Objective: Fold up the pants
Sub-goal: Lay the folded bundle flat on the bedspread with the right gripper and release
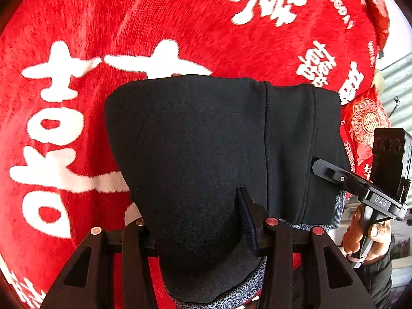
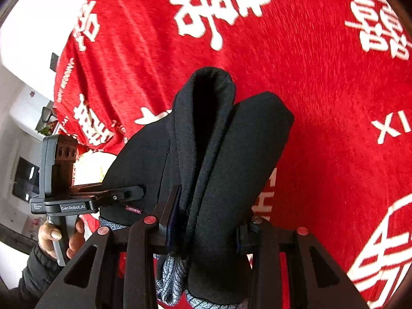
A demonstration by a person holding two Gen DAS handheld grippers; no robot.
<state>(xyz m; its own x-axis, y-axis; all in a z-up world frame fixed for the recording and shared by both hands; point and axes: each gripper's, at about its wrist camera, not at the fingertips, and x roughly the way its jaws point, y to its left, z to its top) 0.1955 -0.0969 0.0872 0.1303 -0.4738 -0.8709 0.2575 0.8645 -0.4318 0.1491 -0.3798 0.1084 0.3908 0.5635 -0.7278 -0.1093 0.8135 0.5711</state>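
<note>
Left wrist view, from left to right: a red plush blanket [image 1: 128, 20] with large white characters fills the background. At centre hang the black pants [image 1: 206, 141], folded into a thick bundle with a grey speckled lining showing at the lower edge, held above the blanket. The left gripper [image 1: 198, 221] pinches the bundle: its right finger [image 1: 248, 221] presses into the cloth, while its left finger is hidden behind the fabric. At far right, the right gripper [image 1: 324, 170] bites the bundle's right edge, and the hand [image 1: 365, 237] grips its handle.

Right wrist view, from left to right: a hand [image 2: 59, 237] holds the left gripper [image 2: 134, 193], whose tip meets the pants [image 2: 231, 154]. At centre, the right gripper [image 2: 206, 219] clamps several folded layers between its pads. The red blanket [image 2: 334, 103] lies behind.
</note>
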